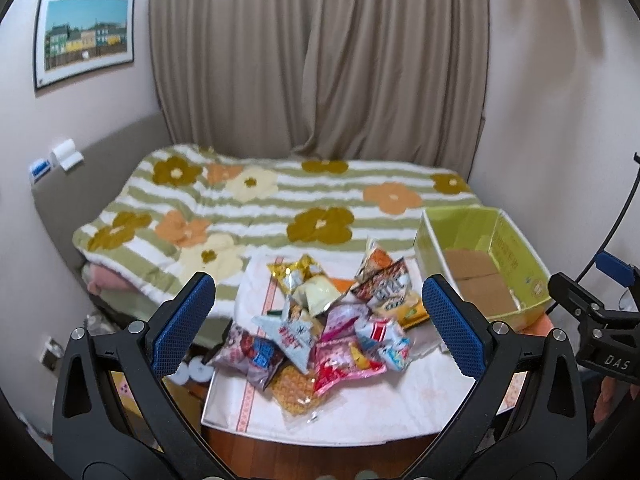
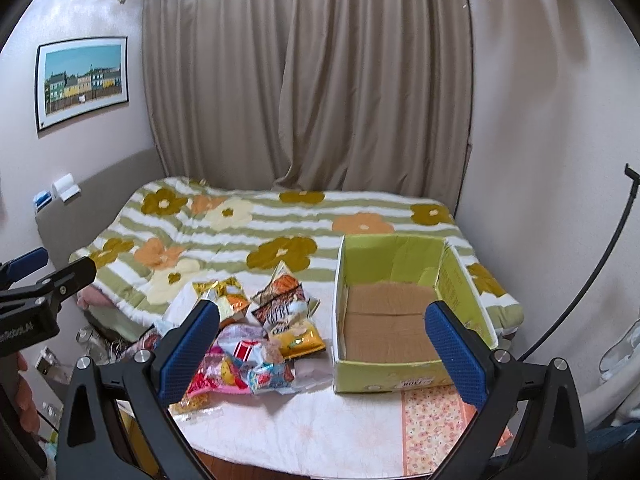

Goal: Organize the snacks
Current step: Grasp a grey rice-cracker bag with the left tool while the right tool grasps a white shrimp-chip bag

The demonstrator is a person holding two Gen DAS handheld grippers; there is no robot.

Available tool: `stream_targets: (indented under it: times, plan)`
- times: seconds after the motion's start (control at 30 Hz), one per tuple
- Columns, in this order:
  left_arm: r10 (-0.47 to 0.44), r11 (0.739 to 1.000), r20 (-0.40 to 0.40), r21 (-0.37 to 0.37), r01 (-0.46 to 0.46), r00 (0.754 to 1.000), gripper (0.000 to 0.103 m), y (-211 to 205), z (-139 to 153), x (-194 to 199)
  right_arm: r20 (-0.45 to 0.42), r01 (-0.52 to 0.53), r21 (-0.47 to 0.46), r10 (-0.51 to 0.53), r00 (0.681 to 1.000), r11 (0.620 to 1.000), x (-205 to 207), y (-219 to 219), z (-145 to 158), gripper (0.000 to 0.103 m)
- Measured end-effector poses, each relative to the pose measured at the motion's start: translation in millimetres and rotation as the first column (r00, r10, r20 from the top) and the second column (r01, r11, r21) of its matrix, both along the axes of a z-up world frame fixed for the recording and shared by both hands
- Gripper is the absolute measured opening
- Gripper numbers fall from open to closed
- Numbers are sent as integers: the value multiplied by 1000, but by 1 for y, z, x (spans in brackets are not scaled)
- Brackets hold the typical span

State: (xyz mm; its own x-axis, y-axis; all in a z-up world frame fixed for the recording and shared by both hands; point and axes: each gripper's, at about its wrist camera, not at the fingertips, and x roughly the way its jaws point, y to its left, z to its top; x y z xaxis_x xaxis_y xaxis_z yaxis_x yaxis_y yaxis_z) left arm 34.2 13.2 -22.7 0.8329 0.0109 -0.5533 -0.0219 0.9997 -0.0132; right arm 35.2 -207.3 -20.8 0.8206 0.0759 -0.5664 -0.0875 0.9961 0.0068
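Note:
A pile of colourful snack packets (image 1: 320, 320) (image 2: 256, 344) lies on a small table under a white floral cloth (image 1: 360, 408) (image 2: 320, 432). To its right stands a green cardboard box (image 1: 516, 264) (image 2: 460, 280), open at the top, with nothing on its brown floor. My left gripper (image 1: 318, 324) hovers open above the pile, blue pads wide apart and holding nothing. My right gripper (image 2: 322, 344) is open too, spanning the pile's right edge and the box's front wall. Each gripper shows at the edge of the other's view: the right gripper (image 1: 592, 312) and the left gripper (image 2: 44, 284).
Behind the table is a bed with a green-striped flower blanket (image 1: 280, 200) (image 2: 260, 228). Beige curtains (image 1: 320, 60) hang at the back and a framed picture (image 1: 84, 36) on the left wall. Clutter lies on the floor at the left. A black cable (image 2: 592, 280) runs along the right wall.

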Motion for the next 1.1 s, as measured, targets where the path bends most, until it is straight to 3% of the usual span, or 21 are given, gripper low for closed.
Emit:
stream_targets:
  times: [0.23, 0.47, 0.6, 0.87, 1.1]
  plan:
    - [-41, 999, -191, -14, 39, 981, 102, 18, -53, 38, -127, -88, 19, 90, 988, 996, 29, 3, -54, 102]
    - [-127, 992, -378, -35, 123, 917, 102, 33, -115, 103, -258, -104, 64, 117, 959, 992, 68, 21, -108, 102]
    - [-184, 981, -464, -35, 190, 867, 102, 40, -148, 142, -328, -88, 68, 105, 939, 994, 90, 36, -135, 102]
    - [-283, 948, -611, -63, 312, 739, 102, 42, -216, 198, -463, -83, 69, 106, 880, 994, 132, 66, -184, 102]
    - [-330, 924, -661, -80, 373, 674, 102, 43, -246, 219, -544, -85, 66, 107, 832, 994, 150, 76, -214, 101]
